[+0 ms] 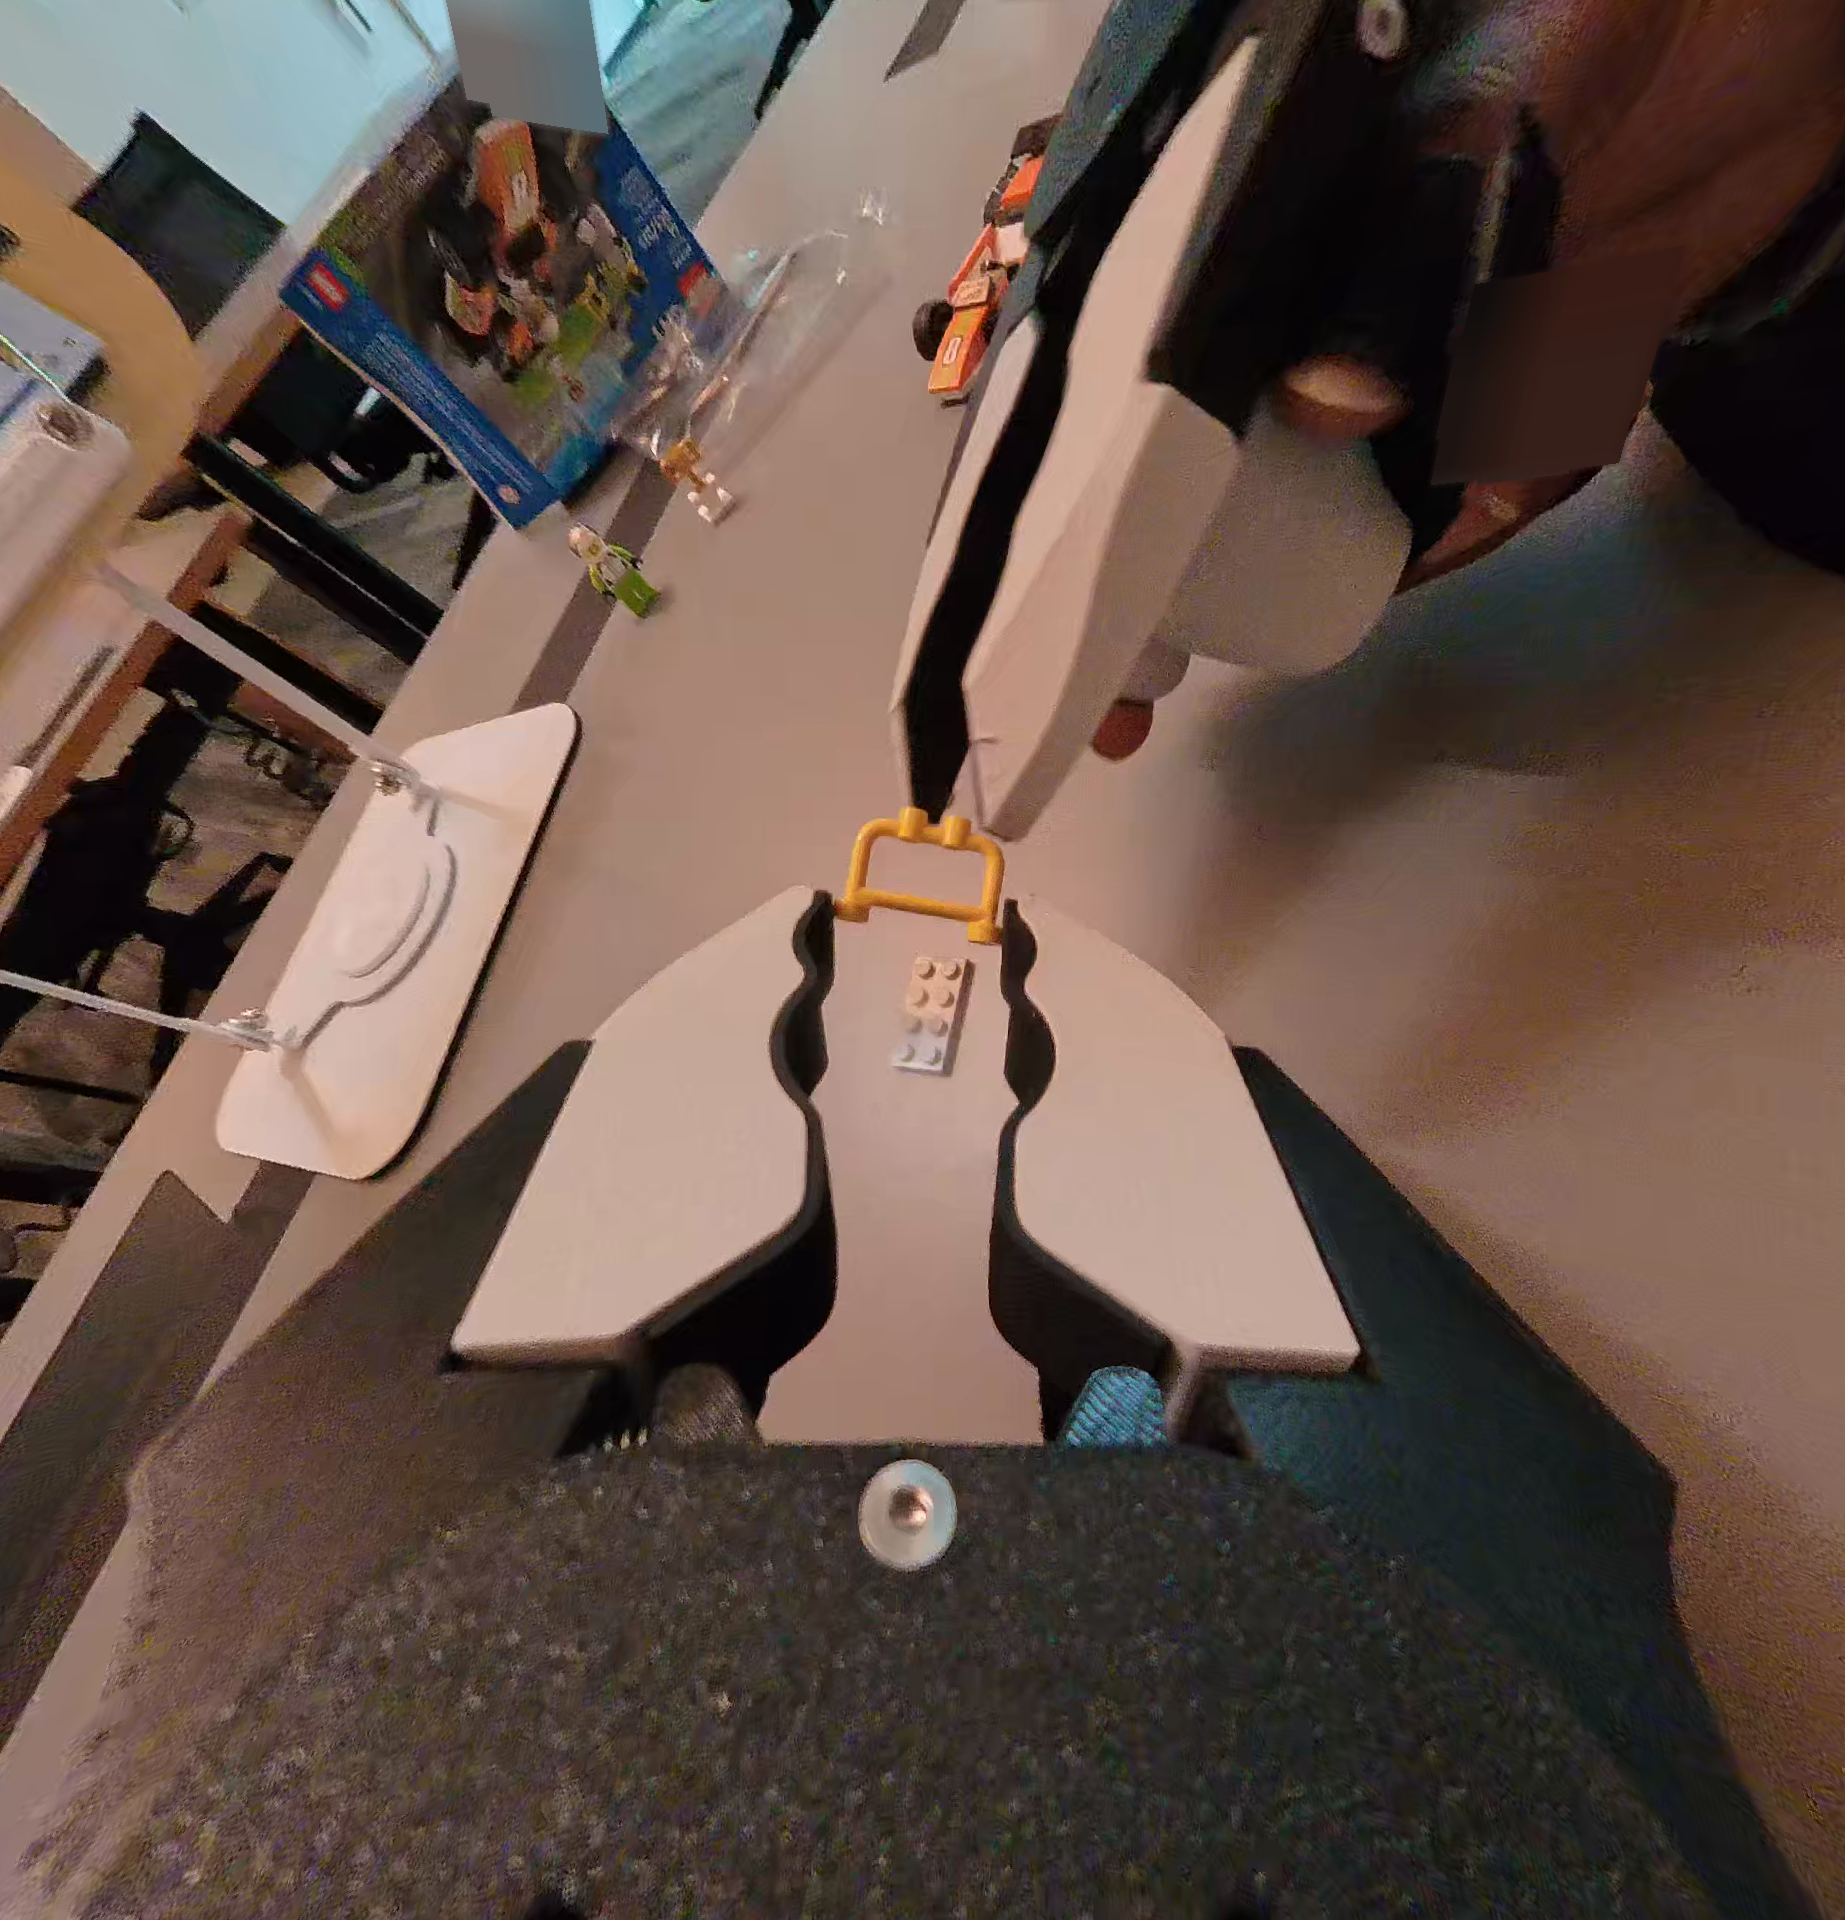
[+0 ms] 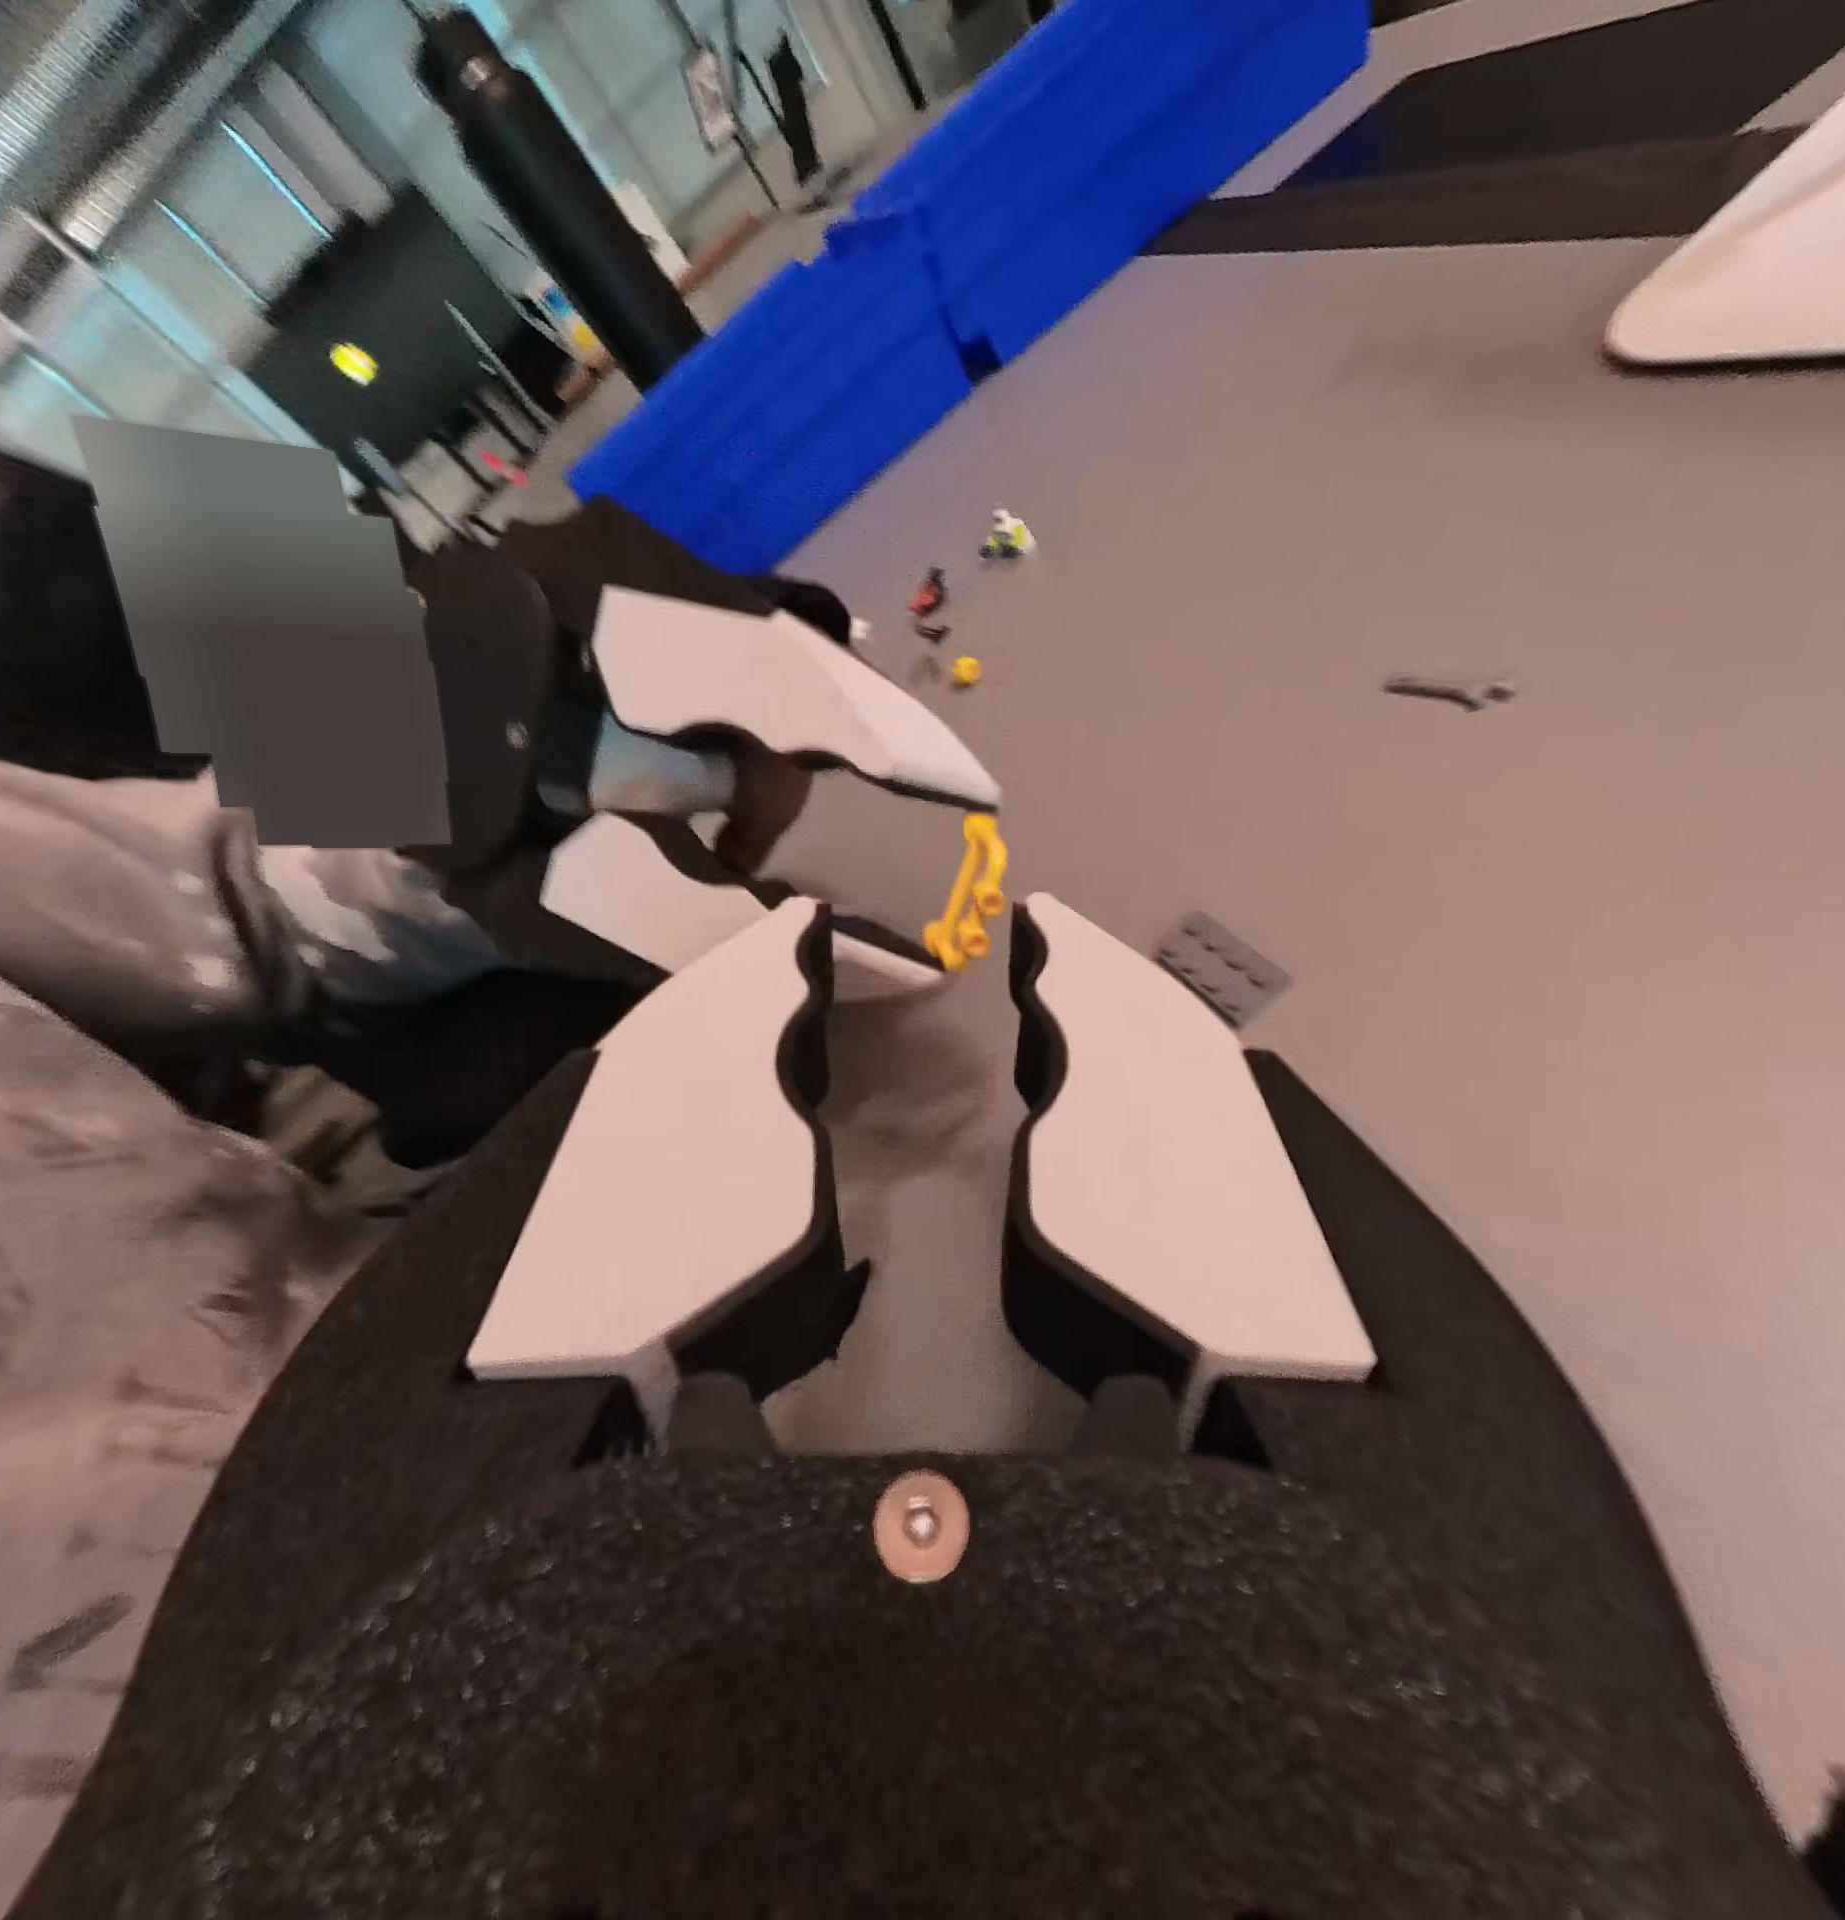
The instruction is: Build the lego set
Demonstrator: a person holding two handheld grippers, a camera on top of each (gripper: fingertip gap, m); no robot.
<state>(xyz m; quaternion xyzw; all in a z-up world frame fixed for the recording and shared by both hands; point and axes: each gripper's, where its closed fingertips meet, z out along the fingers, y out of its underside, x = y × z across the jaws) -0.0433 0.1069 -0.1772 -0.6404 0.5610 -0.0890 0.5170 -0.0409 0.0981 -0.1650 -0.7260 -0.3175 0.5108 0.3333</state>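
My left gripper is shut on a yellow bar-handle lego piece, held across its width at the fingertips and lifted above the table. A light grey two-by-four plate lies flat on the table right under the fingers. My right gripper comes in from the far right, its tips just beside the studs of the yellow piece. In the right wrist view the right gripper is open and empty. The yellow piece stands just beyond its tips, between the left gripper's fingers. The grey plate lies to the right.
An orange race car, the lego box, a clear bag, a minifigure and a small gold piece sit at the far end. A white stand base lies left. Small loose parts and a dark tool piece lie farther off. Both grippers' tips are roughly 8 centimetres from the light grey two-by-four plate. My right wrist view looks at it from another angle.
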